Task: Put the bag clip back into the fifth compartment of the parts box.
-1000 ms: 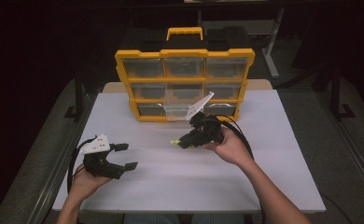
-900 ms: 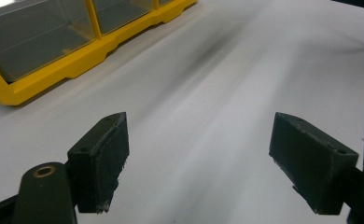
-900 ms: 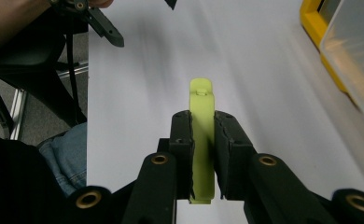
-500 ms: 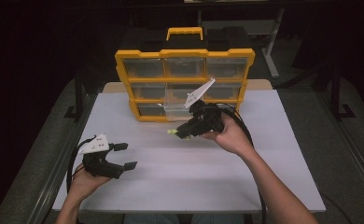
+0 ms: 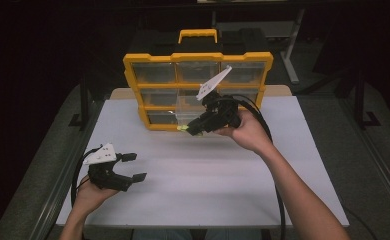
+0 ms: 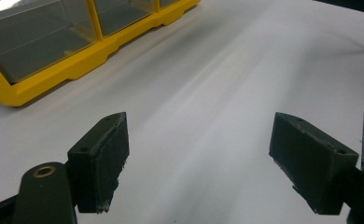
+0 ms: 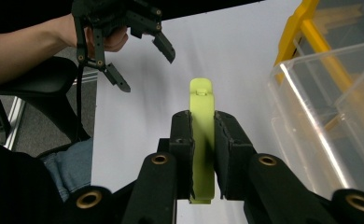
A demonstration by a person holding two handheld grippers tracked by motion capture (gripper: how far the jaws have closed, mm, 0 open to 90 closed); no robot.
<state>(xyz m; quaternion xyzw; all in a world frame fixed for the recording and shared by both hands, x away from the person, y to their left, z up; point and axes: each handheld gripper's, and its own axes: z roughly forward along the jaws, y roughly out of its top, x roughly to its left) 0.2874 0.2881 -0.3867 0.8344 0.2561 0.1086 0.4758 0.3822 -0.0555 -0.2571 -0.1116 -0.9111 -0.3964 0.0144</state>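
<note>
Where dark room surrounds, white table point(image 5: 208, 190), yellow organizer point(image 5: 198, 60)

High view: we look forward and down from the near side over the whole white table point(image 5: 203, 175). The left gripper view sits low and close, facing the far yellow organizer point(image 6: 54, 70). The right gripper view — close too — faces back toward the near-left; both share the tabletop.
</note>
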